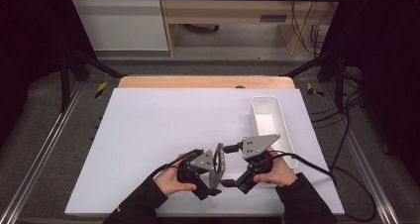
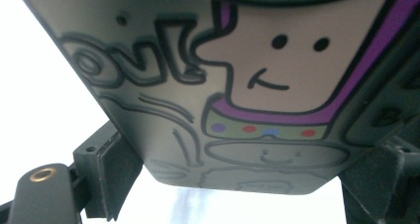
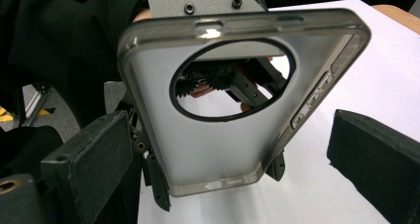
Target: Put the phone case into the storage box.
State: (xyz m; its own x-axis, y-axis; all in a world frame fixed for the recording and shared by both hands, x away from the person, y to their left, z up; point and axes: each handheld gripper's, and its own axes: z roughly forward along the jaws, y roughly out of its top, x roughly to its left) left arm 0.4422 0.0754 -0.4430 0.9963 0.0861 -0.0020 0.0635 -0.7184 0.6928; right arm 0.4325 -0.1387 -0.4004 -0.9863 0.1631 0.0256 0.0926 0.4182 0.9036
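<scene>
A translucent grey phone case (image 1: 218, 157) is held on edge above the table's front centre. Its back carries a cartoon face with purple trim (image 2: 267, 70). My left gripper (image 1: 214, 177) is shut on the case across its lower end, with its jaws (image 2: 245, 182) on either side of it. The right gripper view shows the case's inside (image 3: 218, 144) and its round camera hole. Through the hole I see the left gripper behind it. My right gripper (image 3: 223, 135) stands open, jaws wide on both sides of the case without touching it. It faces the case from the right (image 1: 226, 165).
A long white bin (image 1: 277, 116) stands on the white mat (image 1: 163, 130) at the right, just beyond the right hand. Cables trail off the front right. Metal rails run along both sides of the table.
</scene>
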